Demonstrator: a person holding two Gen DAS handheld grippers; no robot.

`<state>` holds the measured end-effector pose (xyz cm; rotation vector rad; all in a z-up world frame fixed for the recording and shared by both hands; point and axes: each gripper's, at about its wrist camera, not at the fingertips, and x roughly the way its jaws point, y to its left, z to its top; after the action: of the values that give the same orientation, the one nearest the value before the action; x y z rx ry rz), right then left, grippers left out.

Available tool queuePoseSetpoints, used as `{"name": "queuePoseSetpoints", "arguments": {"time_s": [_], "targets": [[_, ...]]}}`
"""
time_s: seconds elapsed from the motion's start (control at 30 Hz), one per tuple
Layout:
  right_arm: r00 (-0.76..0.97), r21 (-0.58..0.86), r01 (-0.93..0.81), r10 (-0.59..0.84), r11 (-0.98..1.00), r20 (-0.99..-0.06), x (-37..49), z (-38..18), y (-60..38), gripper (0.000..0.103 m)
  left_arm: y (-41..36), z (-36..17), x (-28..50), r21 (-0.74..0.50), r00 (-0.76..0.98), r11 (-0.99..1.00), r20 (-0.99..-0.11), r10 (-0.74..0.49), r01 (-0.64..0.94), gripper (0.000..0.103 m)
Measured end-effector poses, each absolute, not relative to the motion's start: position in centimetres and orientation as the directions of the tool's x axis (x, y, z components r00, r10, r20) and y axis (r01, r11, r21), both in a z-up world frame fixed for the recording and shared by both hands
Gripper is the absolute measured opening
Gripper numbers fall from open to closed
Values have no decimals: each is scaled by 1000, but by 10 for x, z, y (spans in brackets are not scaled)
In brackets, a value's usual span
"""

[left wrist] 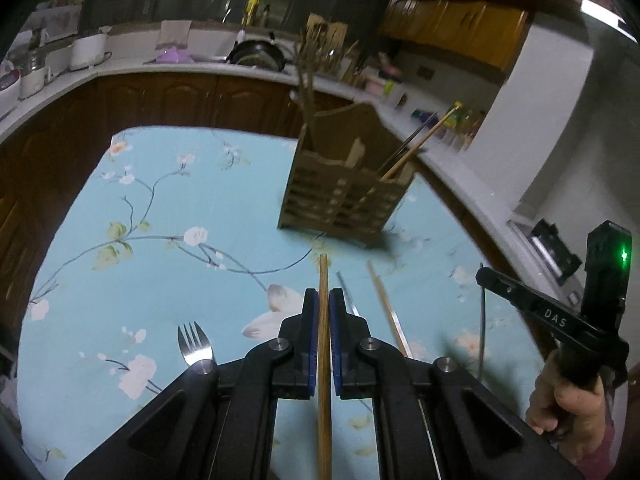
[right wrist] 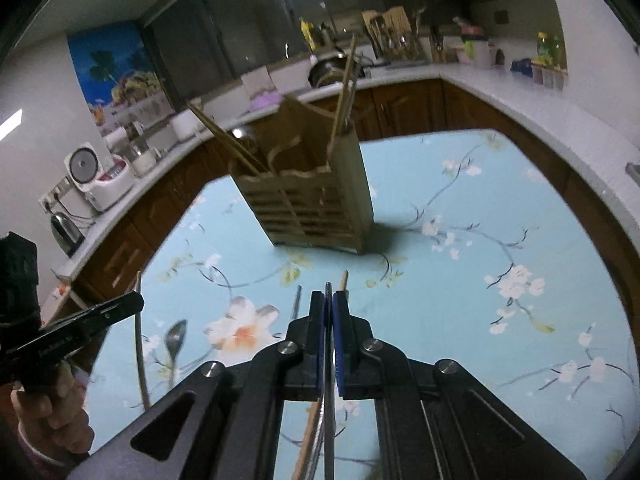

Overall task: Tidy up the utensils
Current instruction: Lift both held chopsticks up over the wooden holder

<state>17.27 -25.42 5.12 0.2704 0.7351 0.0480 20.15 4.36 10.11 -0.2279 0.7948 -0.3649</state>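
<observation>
Your left tool (left wrist: 324, 308) pinches a wooden chopstick (left wrist: 323, 280) lengthwise between its pads; your right tool (right wrist: 329, 312) is pressed onto a thin metal chopstick (right wrist: 328, 292). Both sticks point ahead at the holder (left wrist: 344, 196). Each long stick could swivel in such a narrow grip and strike the holder's rim, tipping it. The holder already carries chopsticks, leaning out either side. A fork (left wrist: 194, 344) lies on the table (left wrist: 160, 208) left of your left tool.

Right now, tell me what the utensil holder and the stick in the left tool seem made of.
Utensil holder: likely unfinished wood or bamboo, going by its matte tan slats. Chopstick in the left tool: probably bamboo or wood, with a warm brown, faintly glossy shaft; any grain is blurred.
</observation>
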Motion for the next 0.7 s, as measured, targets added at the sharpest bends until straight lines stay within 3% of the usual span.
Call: {"name": "queuePoseSetpoints", "arguments": {"time_s": [0.33, 0.7], "targets": [[825, 263, 18, 134, 965, -549, 148, 98, -253, 4, 61, 139, 157, -342, 708, 898, -559, -432, 277, 3], [845, 265, 6, 137, 964, -517, 147, 108, -254, 4, 66, 147, 151, -352, 740, 895, -516, -431, 276, 3]]}}
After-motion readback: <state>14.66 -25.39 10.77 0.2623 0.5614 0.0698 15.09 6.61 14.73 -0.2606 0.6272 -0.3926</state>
